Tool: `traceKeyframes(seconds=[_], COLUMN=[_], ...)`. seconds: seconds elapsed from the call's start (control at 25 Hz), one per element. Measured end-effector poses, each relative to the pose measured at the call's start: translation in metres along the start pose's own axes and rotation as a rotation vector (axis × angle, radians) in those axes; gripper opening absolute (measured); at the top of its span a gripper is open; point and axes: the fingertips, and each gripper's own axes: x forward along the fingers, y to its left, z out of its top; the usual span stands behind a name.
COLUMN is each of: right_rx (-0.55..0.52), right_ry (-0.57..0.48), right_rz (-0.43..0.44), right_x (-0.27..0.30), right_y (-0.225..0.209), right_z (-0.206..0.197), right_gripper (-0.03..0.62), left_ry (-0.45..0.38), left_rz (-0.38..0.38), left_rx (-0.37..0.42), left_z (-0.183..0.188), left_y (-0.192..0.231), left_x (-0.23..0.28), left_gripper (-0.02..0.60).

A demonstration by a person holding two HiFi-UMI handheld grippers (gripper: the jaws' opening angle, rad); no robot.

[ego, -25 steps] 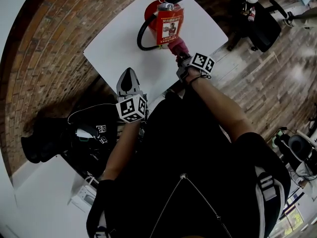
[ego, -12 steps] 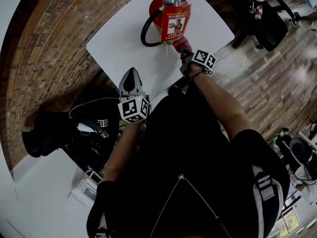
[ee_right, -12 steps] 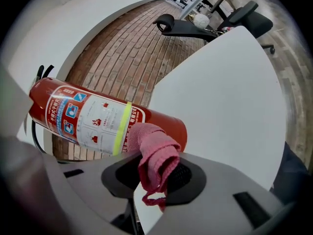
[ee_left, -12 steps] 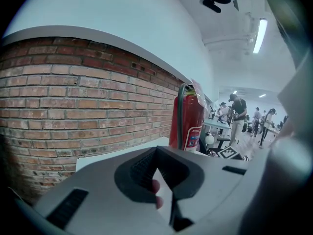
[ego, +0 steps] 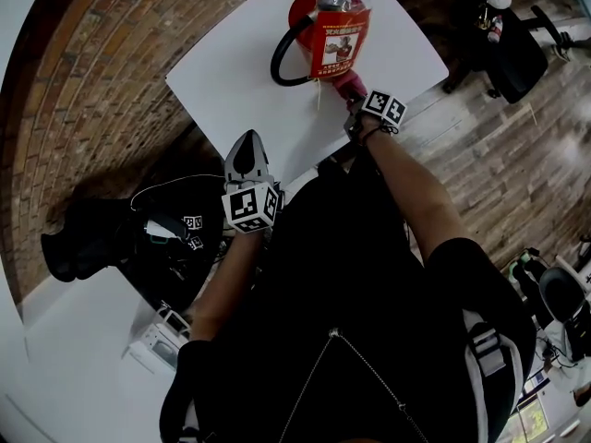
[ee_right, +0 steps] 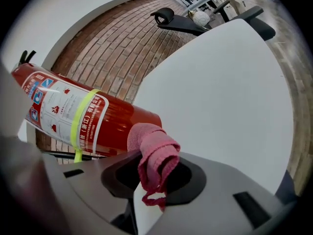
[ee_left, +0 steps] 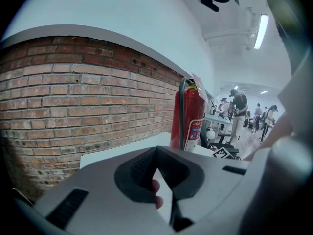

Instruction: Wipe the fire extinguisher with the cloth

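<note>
Two hand-held grippers are out, but only one is doing the job. The right hand-held gripper (ee_right: pixel 154 176) is squeezed onto the pink cloth (ee_right: pixel 152 151). The cloth touches the low part of the red fire extinguisher (ego: pixel 325 28), which stands on the white desk (ego: pixel 231 72) by the brick wall (ee_left: pixel 73 97). The left hand-held gripper (ego: pixel 246 153) hangs back near the front edge of the desk, its jaws pressed together with nothing in them. I think the wiping is under way but far from done. The cloth is only down at the bottom, so the label side, the top and the black hose (ego: pixel 282 58) look left to do. I can't tell which parts are clean.
</note>
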Motion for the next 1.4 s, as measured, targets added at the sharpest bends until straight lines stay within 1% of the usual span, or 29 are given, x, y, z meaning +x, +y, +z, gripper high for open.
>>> traceKeyframes(seconds=[0.16,0.28,0.4,0.6,0.72,0.84,1.0,1.12,1.4], right_rx=[0.039,0.074,0.148,0.286,0.329,0.319,0.274,0.261,0.240], right_ry=[0.012,-0.002,-0.031,-0.069,-0.099,-0.114,-0.138,-0.146,-0.152], right_rz=[-0.014,-0.017,-0.013,0.015,0.016,0.042,0.088,0.122,0.213], right_x=[0.008,0.007,0.001,-0.001,0.006,0.006,-0.005,-0.014,-0.045], right_y=[-0.008,-0.007,-0.002,0.013,0.017,0.026,0.042,0.054,0.093], right_z=[0.001,-0.001,-0.011,-0.042,-0.044,-0.039,-0.030,-0.024,-0.015], right_gripper=[0.115,0.115,0.115,0.115,0.115,0.115,0.115,0.115,0.115], left_ry=[0.010,0.015,0.012,0.010,0.009,0.002,-0.002,-0.008,-0.028], left_rz=[0.015,0.019,0.011,0.005,0.008,0.016,0.025,0.028,0.010], left_rx=[-0.006,-0.012,-0.012,-0.005,0.001,0.003,-0.006,-0.012,-0.024], left_z=[-0.004,-0.007,-0.007,-0.006,-0.005,-0.003,-0.004,-0.004,-0.001], left_y=[0.007,0.006,0.002,0.002,0.003,0.006,0.011,0.011,0.002], left_x=[-0.001,-0.001,0.000,-0.002,-0.003,-0.007,-0.011,-0.013,-0.011], left_gripper=[0.005,0.005,0.005,0.005,0.005,0.006,0.005,0.005,0.005])
